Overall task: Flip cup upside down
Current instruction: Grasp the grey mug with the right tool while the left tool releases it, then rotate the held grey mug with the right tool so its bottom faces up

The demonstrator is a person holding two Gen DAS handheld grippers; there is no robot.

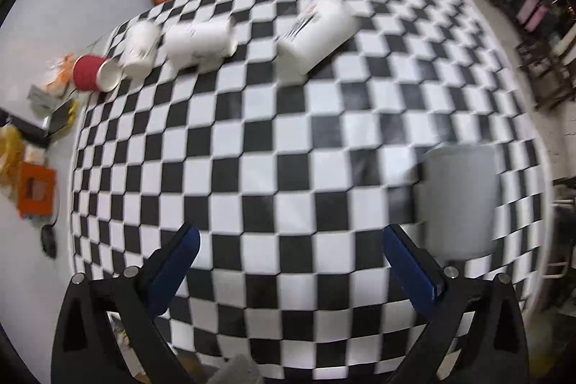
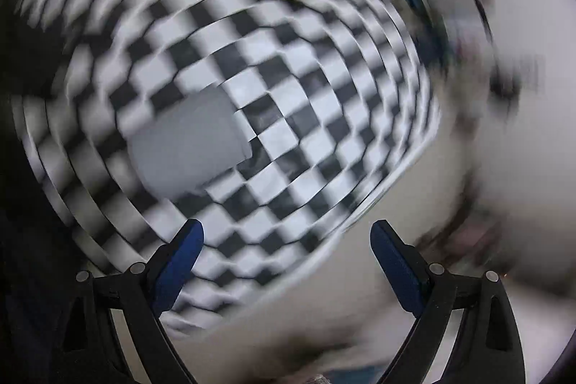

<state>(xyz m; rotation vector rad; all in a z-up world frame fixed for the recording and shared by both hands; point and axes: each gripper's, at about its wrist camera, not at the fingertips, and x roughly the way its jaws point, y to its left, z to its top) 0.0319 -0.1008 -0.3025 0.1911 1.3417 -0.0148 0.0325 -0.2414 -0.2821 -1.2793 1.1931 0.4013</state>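
A pale grey cup stands on the black-and-white checkered cloth, right of and just beyond my left gripper, which is open and empty. I cannot tell which end of the cup is up. In the right wrist view the picture is smeared by rotation; the grey cup shows left of centre, above the left fingertip. My right gripper is open and empty, apart from the cup.
A red cup lies on its side at the cloth's far left edge, beside a white cup, a white roll and a white container. Clutter and an orange box lie left of the cloth.
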